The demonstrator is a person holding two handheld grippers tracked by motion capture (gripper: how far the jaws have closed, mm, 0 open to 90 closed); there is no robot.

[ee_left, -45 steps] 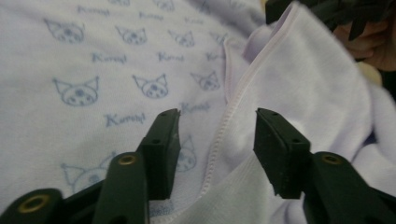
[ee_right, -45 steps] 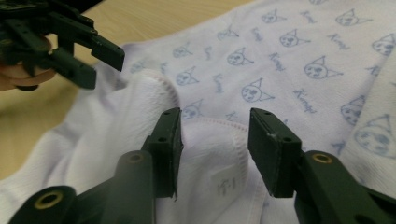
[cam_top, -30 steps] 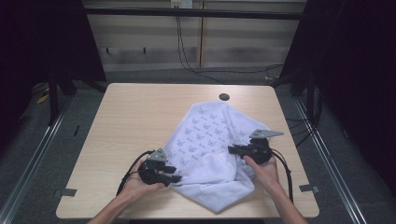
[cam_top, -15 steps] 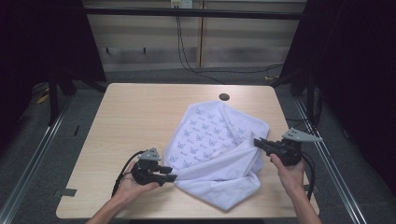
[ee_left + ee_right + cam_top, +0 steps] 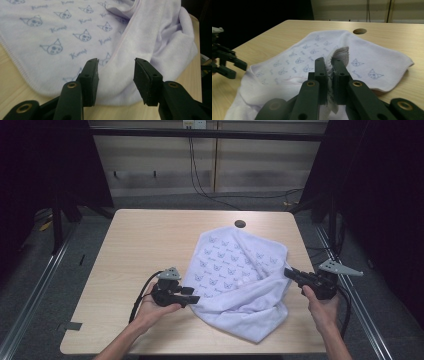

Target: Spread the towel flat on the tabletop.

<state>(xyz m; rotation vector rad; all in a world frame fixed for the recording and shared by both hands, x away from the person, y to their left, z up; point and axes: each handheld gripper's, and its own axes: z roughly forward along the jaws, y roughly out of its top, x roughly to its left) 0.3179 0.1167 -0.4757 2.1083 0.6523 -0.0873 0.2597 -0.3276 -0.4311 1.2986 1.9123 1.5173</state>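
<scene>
**A:** Start at the left. What is the left gripper point(image 5: 194, 299) doing?

**B:** It sits near the front edge of the bench point(image 5: 135, 240), left of the middle, resting in the person's left hand point(image 5: 150, 306). Its jaws stand wide apart and hold nothing. In the left gripper view they point straight at the near left edge of the towel point(image 5: 75, 32), with a stitched hem running between them just ahead of the pads.

**A:** And the towel itself?

**B:** A pale lilac one printed with small cat faces, rumpled, lying on the right half of the bench and reaching from near the round hole point(image 5: 240, 224) by the back edge down towards the front edge. Part of it is doubled over on itself.

**A:** The right side?

**B:** The right gripper point(image 5: 287, 272) is by the right edge, jaws clamped narrow on a pinch of the towel's hem; the right gripper view shows the cloth bunched between the pads point(image 5: 321, 75).

**A:** So which step is this?

**B:** I'd judge it as getting the second grasp before spreading or folding. One side is secured, the other isn't.

**A:** What does the next move call for?

**B:** Probably easing the left gripper forward, low to the bench, so the hem goes between the pads, then closing on one layer.
</scene>
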